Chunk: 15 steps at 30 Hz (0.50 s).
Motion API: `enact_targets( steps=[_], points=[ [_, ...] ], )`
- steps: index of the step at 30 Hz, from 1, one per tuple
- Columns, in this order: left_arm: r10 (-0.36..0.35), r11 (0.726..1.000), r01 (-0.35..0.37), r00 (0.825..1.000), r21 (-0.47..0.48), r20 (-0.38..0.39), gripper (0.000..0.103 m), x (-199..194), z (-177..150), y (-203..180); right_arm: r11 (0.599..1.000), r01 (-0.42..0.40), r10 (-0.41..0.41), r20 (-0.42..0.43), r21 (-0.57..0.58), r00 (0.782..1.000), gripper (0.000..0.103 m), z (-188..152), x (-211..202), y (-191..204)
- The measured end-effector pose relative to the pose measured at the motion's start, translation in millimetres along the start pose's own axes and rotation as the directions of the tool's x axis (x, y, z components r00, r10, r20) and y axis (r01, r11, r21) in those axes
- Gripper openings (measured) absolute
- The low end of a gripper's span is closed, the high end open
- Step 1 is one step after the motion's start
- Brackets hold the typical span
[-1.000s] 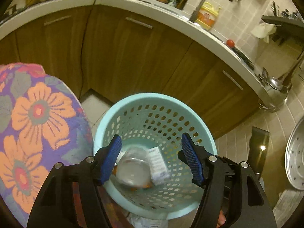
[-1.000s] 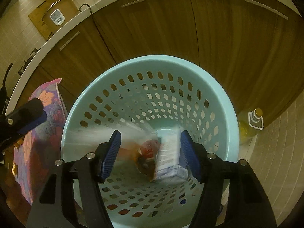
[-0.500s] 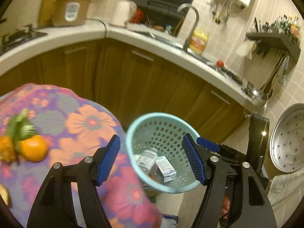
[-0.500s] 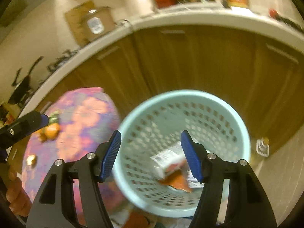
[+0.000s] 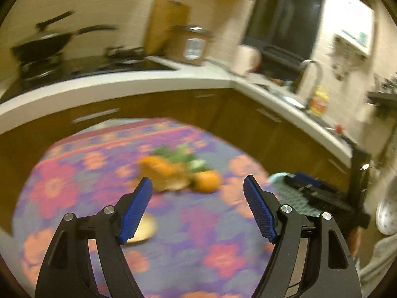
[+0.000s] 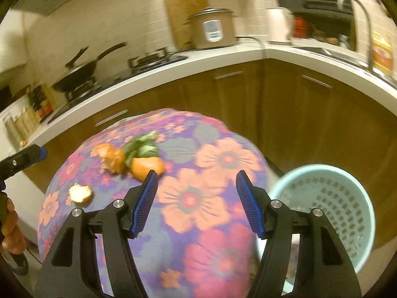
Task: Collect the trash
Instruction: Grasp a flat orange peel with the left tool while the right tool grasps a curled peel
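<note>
Both grippers are open and empty above a table with a purple flowered cloth (image 6: 198, 193). My left gripper (image 5: 198, 208) faces orange peels (image 5: 163, 171), green leaves (image 5: 181, 156) and an orange piece (image 5: 207, 181); a pale peel (image 5: 145, 228) lies by its left finger. My right gripper (image 6: 194, 203) sees the same peels (image 6: 111, 160), leaves (image 6: 141, 146), orange piece (image 6: 147, 166) and pale peel (image 6: 80, 193). The teal perforated trash basket (image 6: 330, 213) stands on the floor right of the table; its rim shows in the left wrist view (image 5: 278, 177).
Brown kitchen cabinets (image 6: 297, 114) under a white counter (image 6: 223, 57) wrap around behind the table. A pan on the stove (image 6: 82, 72), a rice cooker (image 6: 213, 28) and a sink tap (image 6: 357, 7) stand on the counter. My left gripper shows at the left edge (image 6: 22, 159).
Both grippers have pulled up and away from the basket and swung left over the table. The basket, which was under both grippers, is now at the right.
</note>
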<state>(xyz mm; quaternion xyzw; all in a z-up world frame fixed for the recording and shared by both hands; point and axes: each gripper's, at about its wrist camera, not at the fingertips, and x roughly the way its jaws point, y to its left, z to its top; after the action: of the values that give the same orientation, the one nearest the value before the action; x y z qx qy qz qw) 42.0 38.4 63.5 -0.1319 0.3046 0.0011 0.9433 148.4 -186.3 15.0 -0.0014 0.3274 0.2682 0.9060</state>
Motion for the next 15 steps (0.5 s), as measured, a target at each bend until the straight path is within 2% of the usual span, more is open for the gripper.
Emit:
enact_targets(
  steps=[6, 10, 15],
  points=[
    [0.117, 0.987, -0.121, 0.992, -0.107, -0.041, 0.074, 5, -22, 65, 0.993, -0.037, 0.032, -0.043, -0.116, 0.999, 0.062, 8, 44, 46],
    [0.113, 0.976, -0.128, 0.989, -0.178, -0.091, 0.073, 24, -38, 92, 0.985, -0.054, 0.042, -0.076, -0.164, 0.996, 0.062, 9, 74, 66],
    [0.107, 0.968, -0.138, 0.983, -0.212, -0.152, 0.071, 48, -50, 102, 0.980, -0.058, 0.032, -0.137, -0.190, 0.990, 0.061, 7, 107, 76]
  ],
)
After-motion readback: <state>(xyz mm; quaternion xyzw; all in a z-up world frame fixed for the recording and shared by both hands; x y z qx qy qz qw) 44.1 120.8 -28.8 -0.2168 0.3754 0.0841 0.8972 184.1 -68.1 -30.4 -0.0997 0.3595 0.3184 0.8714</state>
